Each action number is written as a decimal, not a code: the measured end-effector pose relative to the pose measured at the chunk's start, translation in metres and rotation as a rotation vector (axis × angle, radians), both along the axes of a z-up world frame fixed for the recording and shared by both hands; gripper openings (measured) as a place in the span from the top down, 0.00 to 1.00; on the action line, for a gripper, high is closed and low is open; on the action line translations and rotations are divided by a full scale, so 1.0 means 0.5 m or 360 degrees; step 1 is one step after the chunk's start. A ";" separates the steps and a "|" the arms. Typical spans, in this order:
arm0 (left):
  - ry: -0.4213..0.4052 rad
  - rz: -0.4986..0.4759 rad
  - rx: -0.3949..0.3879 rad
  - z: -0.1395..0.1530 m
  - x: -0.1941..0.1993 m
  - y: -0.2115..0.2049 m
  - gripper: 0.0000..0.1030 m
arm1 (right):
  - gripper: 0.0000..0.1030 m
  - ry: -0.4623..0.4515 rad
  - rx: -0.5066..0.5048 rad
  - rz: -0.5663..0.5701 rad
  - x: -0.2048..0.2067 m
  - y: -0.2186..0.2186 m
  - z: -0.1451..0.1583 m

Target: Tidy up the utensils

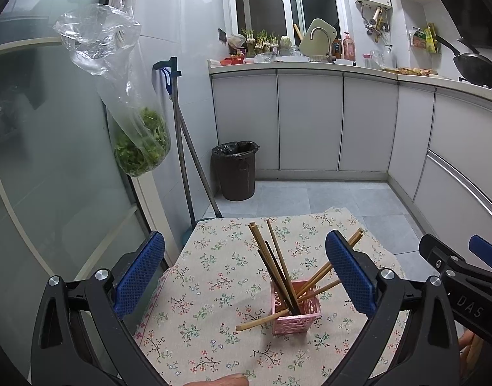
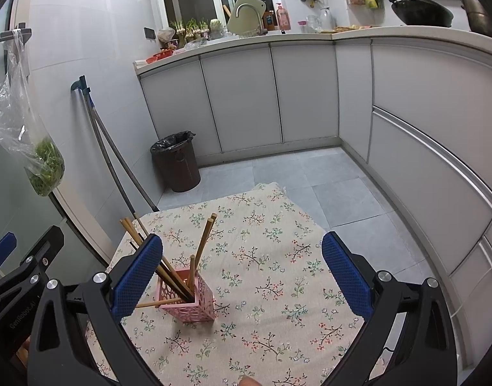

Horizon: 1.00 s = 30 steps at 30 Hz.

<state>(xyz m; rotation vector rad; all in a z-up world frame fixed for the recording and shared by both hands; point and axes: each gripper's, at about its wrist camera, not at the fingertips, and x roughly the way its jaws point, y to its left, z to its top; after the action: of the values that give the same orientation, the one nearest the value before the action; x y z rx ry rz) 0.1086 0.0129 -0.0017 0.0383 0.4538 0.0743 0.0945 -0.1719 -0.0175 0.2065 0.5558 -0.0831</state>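
**Both claws wide and empty above a pink holder of chopsticks**

The left gripper (image 1: 244,276) is spread wide with nothing between its blue pads; the right gripper (image 2: 242,276) is equally wide and empty. Between and below the left claw's fingers stands the pink holder (image 1: 296,307), a square lattice basket on the floral tablecloth (image 1: 213,276). It holds the chopsticks (image 1: 275,257), wooden and dark ones, fanning left and right; one wooden stick (image 1: 262,321) pokes out low through the side toward the left. From the right wrist view the holder (image 2: 189,296) sits just beside the left finger pad, which hides the lower parts of several sticks.

How many sticks there are cannot be counted. A fingertip is cut off at the bottom edge of each view.

"DAS" is printed on the right gripper's body in the left view; "GenRobot.AI" on the left gripper's body in the right view.

Farther off, a dark bin (image 1: 234,170) with a black liner stands by the cabinets, and a hanging clear bag (image 1: 139,138) holds greens.
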 end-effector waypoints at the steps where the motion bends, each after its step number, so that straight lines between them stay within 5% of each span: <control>1: 0.0000 0.0000 0.0000 0.000 0.000 0.000 0.07 | 0.06 0.0000 0.0000 0.0000 0.000 0.000 0.000; 23: 0.0000 0.0000 -0.0040 -0.003 0.002 0.004 0.07 | 0.06 0.0028 0.0002 0.0012 0.005 -0.001 -0.005; 30: 0.0094 0.0000 -0.0092 -0.017 0.017 0.014 0.07 | 0.06 0.0040 0.0012 0.0016 0.008 -0.002 -0.007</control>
<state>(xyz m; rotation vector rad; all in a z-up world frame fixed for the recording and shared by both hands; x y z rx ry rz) 0.1171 0.0198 -0.0104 -0.0166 0.5149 0.0603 0.0986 -0.1730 -0.0212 0.2100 0.5820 -0.0737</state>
